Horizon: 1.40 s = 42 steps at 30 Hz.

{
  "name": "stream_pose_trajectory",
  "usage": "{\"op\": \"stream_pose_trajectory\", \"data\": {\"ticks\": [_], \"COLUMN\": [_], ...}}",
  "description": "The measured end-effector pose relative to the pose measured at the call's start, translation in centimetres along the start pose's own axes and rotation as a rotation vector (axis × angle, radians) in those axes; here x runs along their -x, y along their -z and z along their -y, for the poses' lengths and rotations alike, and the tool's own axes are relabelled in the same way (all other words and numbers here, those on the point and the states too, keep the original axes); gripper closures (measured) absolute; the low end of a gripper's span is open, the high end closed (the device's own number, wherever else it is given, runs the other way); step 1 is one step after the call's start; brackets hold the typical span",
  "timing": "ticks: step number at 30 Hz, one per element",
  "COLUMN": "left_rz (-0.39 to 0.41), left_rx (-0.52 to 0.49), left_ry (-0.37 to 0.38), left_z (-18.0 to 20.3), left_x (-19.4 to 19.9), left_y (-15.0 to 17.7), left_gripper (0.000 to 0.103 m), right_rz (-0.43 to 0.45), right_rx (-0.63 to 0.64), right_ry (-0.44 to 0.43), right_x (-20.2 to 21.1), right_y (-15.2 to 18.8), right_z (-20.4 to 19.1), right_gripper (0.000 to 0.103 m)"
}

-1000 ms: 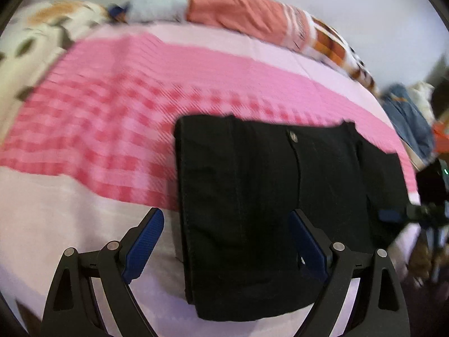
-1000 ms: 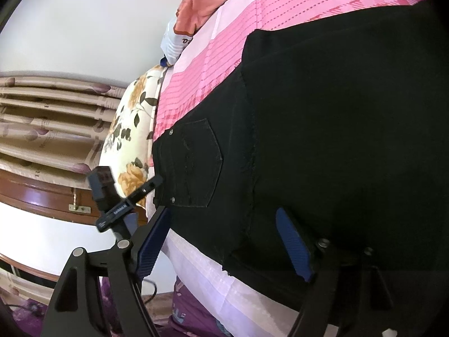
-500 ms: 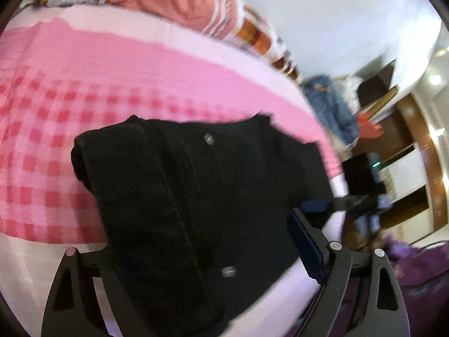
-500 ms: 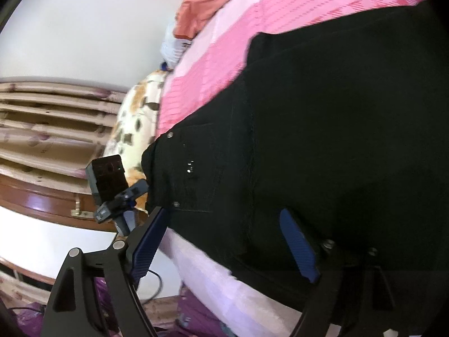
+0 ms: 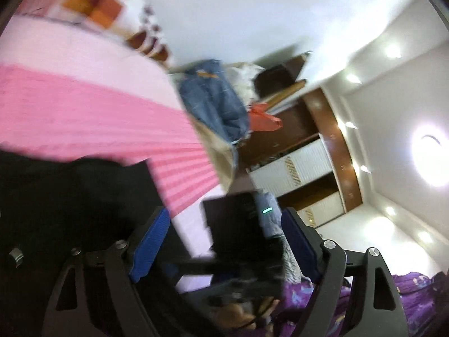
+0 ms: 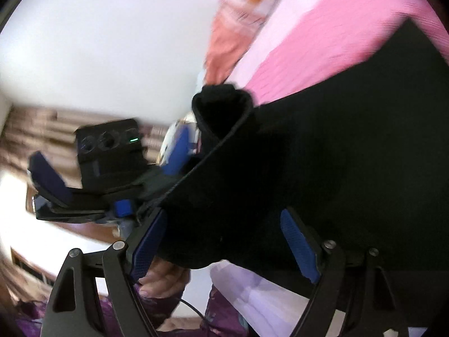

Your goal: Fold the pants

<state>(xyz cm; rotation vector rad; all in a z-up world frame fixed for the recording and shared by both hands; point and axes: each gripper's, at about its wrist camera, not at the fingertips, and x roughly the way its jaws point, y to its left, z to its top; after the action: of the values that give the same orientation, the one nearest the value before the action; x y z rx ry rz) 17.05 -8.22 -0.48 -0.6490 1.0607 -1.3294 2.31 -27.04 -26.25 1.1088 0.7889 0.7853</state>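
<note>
No legible text, labels, brand marks or numbers in either view; motion blur smears everything. Only sign-like mark: a small green indicator light (image 6: 134,140) glowing on the black camera box (image 6: 108,146), beside its three round lenses.

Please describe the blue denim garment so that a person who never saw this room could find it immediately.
Start from the bed with the pink bedspread and follow it to the far corner, towards the brown wardrobe. There the blue denim garment lies crumpled on a pile beside the bed. It is the only blue cloth there; a red-orange cloth lies next to it.
</note>
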Motion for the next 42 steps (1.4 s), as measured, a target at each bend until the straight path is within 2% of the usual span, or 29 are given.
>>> {"op": "stream_pose_trajectory", "data": {"ticks": [1,2,3,6,10,13,14,16,17,19,20,21,22,23,24,25,26,28,31,34,36,38,40,42], "left_rz": [0.018,0.036,0.061,0.113,0.149,0.136,0.133,0.123,0.117,0.108,0.108,0.108,0.106,0.109,0.119,0.130,0.137,0.156,0.166,0.163,0.142,0.090,0.054,0.035], "left_rx": [-0.025,-0.047,-0.067,-0.082,-0.037,-0.012,-0.009,0.019,0.029,0.048,0.068,0.089,0.101,0.111,0.114,0.115,0.116,0.129,0.103,0.064,0.033,0.029,0.058,0.078], "left_ry": [0.001,-0.005,-0.046,-0.178,-0.333,-0.475,-0.499,-0.533,-0.545,-0.561,-0.562,-0.565,-0.571,-0.584,-0.608,-0.639,-0.645,-0.646,-0.659,-0.657,-0.675,-0.715,-0.714,-0.757], "left_z": [0.8,1.6,2.4,3.2,2.1,0.6,0.0,-1.1,-1.5,-2.2,-2.7,-3.2,-3.5,-4.0,-4.1,-4.5,-4.4,-4.2,-3.0,-1.6,-1.6,-2.3,-3.6,-4.4], "left_x": [-0.3,-0.1,0.5,3.6,7.5,9.0,9.4,9.6,9.2,9.0,8.9,8.9,9.2,9.4,9.7,10.0,10.2,10.5,10.0,8.7,7.2,5.5,4.3,3.6], "left_y": [-0.5,-0.9,-1.3,-1.7,-0.3,2.0,3.0,4.6,5.0,6.2,6.9,7.4,8.1,8.6,9.0,9.3,9.5,9.4,8.6,7.3,6.6,6.0,6.0,6.1], "left_gripper": [0.022,0.022,0.022,0.022,0.022,0.022,0.022,0.022,0.022,0.022,0.021,0.020,0.020,0.020,0.020,0.020,0.020,0.020,0.020,0.017,0.017,0.016,0.016,0.016], "right_rz": [0.012,0.024,0.039,0.017,-0.011,0.031,0.041,0.009,-0.012,-0.081,-0.101,-0.127,-0.174,-0.186,-0.196,-0.196,-0.173,-0.140,-0.084,-0.031,0.000,-0.007,-0.026,-0.023], "right_rx": [-0.027,-0.049,-0.077,-0.100,-0.068,0.102,0.172,0.204,0.199,0.248,0.298,0.309,0.306,0.338,0.382,0.358,0.294,0.278,0.254,0.259,0.243,0.205,0.181,0.145], "right_ry": [0.005,-0.015,-0.064,-0.116,-0.010,0.176,0.233,0.260,0.247,0.263,0.276,0.243,0.200,0.243,0.291,0.283,0.233,0.248,0.216,0.240,0.302,0.339,0.394,0.362], "right_x": [1.2,1.9,2.5,1.8,0.1,0.0,-0.3,-1.0,-1.7,-4.1,-5.2,-6.0,-6.9,-7.5,-7.6,-7.3,-6.4,-5.0,-1.9,2.1,4.2,5.6,5.9,6.5], "right_y": [-0.1,-0.1,-0.2,-1.0,-1.9,-3.2,-3.9,-5.1,-5.5,-5.8,-5.4,-5.1,-4.5,-3.8,-3.2,-3.4,-3.9,-4.1,-4.3,-4.4,-5.2,-6.2,-6.5,-6.3], "right_z": [1.2,2.0,2.8,3.4,3.2,1.2,0.6,1.0,1.2,1.2,0.5,0.1,-0.3,-0.7,-1.1,-0.8,-0.2,-0.3,-1.3,-1.6,-0.3,1.8,3.6,5.0], "right_gripper": [0.011,0.010,0.009,0.004,0.004,0.004,0.004,0.004,0.004,0.004,0.008,0.019,0.045,0.067,0.081,0.088,0.089,0.090,0.091,0.093,0.093,0.093,0.091,0.088]}}
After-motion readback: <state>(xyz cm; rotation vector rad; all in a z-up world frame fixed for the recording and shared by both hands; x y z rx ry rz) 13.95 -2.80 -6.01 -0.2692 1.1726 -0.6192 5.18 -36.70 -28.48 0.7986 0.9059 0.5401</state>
